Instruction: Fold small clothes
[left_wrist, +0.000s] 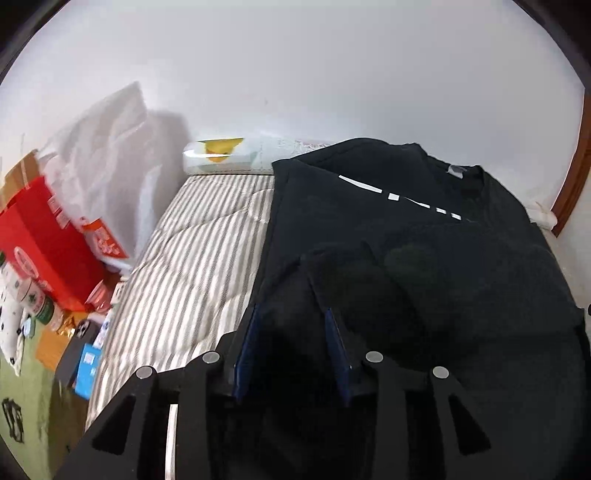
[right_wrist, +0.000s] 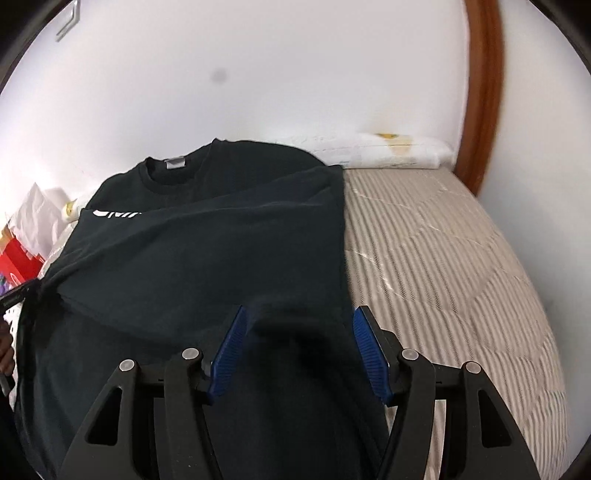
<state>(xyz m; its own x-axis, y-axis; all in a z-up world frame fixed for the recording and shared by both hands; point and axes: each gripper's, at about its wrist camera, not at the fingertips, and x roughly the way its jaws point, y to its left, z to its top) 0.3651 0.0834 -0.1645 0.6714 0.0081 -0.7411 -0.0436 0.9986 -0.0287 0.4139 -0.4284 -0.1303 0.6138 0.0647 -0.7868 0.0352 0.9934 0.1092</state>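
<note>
A black T-shirt (left_wrist: 424, 229) with white lettering lies partly folded on a striped mattress (left_wrist: 192, 258). It also shows in the right wrist view (right_wrist: 207, 240), its collar at the far end. My left gripper (left_wrist: 291, 314) has its blue-padded jaws apart, with a fold of the shirt's near hem bunched between them. My right gripper (right_wrist: 299, 317) also has its jaws apart, with the near hem lying between the blue pads (right_wrist: 369, 350). Whether either one pinches the cloth cannot be told.
A red box (left_wrist: 40, 240), white plastic bags (left_wrist: 110, 162) and small packets lie left of the mattress. A pillow (right_wrist: 384, 151) sits at the far end against the white wall. A wooden frame (right_wrist: 484, 92) rises at the right. Bare mattress (right_wrist: 443, 258) lies right of the shirt.
</note>
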